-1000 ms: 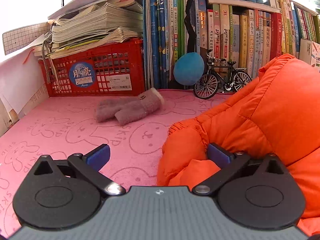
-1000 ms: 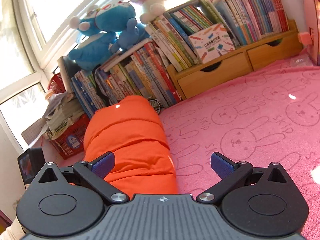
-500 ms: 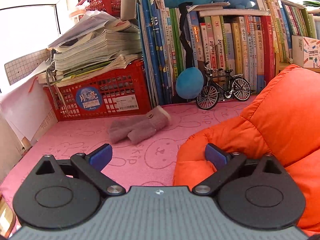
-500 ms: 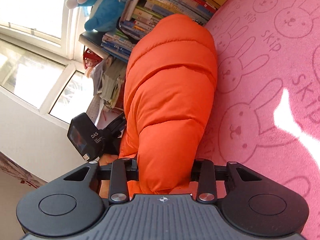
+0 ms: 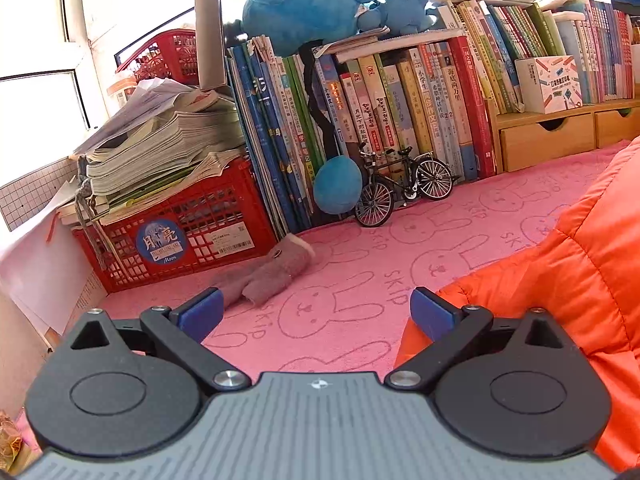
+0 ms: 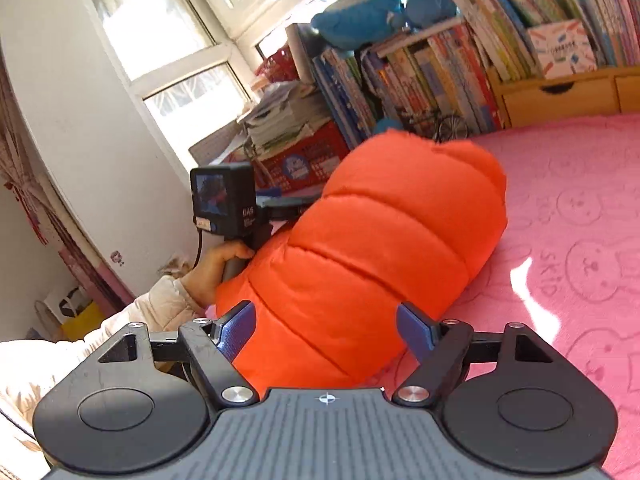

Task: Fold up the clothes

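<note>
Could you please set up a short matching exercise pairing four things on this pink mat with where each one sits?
Things:
1. orange jacket
2. grey mitten
3. toy bicycle
4. red crate

Places:
A. under a stack of papers
B. in front of the upright books
C. rolled up on the mat
D. flat beside the crate

Pairs: 1-C, 2-D, 3-B, 4-A

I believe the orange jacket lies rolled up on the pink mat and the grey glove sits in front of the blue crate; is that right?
Not quite: the crate is red, not blue, as the left wrist view shows. The rest holds: the orange jacket lies rolled up on the pink mat, and the grey glove sits in front of that crate.
</note>
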Demonstrator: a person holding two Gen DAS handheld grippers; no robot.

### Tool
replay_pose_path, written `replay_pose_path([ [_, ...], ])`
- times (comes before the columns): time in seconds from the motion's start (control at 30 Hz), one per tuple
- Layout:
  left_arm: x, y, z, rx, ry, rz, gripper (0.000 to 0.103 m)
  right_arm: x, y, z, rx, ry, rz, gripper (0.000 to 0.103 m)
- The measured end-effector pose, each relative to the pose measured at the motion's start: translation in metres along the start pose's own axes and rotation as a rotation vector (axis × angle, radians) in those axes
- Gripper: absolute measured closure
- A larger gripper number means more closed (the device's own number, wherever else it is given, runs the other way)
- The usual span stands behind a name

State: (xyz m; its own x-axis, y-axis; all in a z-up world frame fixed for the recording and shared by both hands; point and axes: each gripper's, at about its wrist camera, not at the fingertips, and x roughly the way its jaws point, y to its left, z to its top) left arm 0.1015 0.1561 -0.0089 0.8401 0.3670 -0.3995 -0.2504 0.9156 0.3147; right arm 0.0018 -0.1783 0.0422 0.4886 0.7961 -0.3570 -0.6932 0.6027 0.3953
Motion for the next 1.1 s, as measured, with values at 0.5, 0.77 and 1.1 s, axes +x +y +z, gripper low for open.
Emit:
replay_pose_path([
  [0.5, 0.03, -0.004, -0.006, -0.032, 0.033, 0.023, 0.002, 0.16, -0.014, 0.028, -0.406, -0.087, -0.23, 0.048],
  [0.77, 0.009, 0.031, 0.021, -0.019, -0.038, 0.067, 0.002, 0.188, -0.046, 0.016, -0.336, -0.016, -0.227, 0.047],
  [1.1, -0.129, 0.031, 0.039, -0.158, -0.208, -0.056, 0.001, 0.204, -0.071, 0.024, -0.22, 0.037, -0.145, 0.046],
])
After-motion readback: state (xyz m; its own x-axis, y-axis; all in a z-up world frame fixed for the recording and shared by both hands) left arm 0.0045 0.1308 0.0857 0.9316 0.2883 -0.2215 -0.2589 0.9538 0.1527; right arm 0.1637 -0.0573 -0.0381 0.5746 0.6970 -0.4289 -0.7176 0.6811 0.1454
